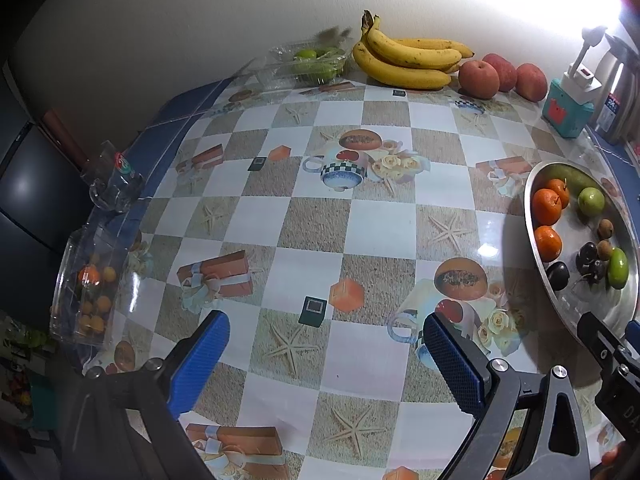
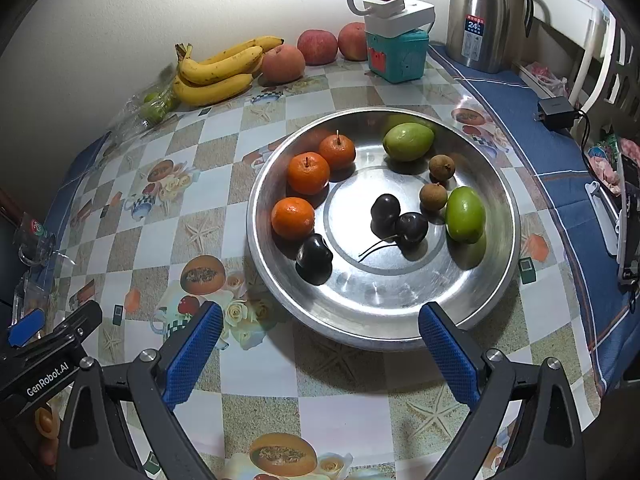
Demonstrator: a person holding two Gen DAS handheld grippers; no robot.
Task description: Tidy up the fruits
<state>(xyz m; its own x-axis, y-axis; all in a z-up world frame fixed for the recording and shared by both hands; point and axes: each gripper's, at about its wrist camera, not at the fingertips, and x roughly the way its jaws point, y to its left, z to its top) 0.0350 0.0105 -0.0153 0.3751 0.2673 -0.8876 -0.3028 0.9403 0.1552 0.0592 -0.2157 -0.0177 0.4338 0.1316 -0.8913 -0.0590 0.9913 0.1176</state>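
Observation:
A steel bowl [image 2: 496,184] [image 1: 532,216] holds three oranges [image 2: 308,173], two green fruits [image 2: 465,215], two brown longans [image 2: 433,196] and dark cherries [image 2: 385,210]. Bananas [image 1: 408,60] [image 2: 218,70] and three apples [image 1: 479,74] [image 2: 317,47] lie by the back wall. My right gripper [image 2: 320,344] is open and empty just in front of the bowl. My left gripper [image 1: 326,356] is open and empty over the patterned table [image 1: 332,220], left of the bowl.
A clear box of green fruit [image 1: 316,62] sits by the bananas. A clear box of small oranges [image 1: 90,288] and a glass [image 1: 114,184] stand at the left edge. A teal box with a power strip [image 2: 398,50] and a steel flask [image 2: 486,12] stand back right.

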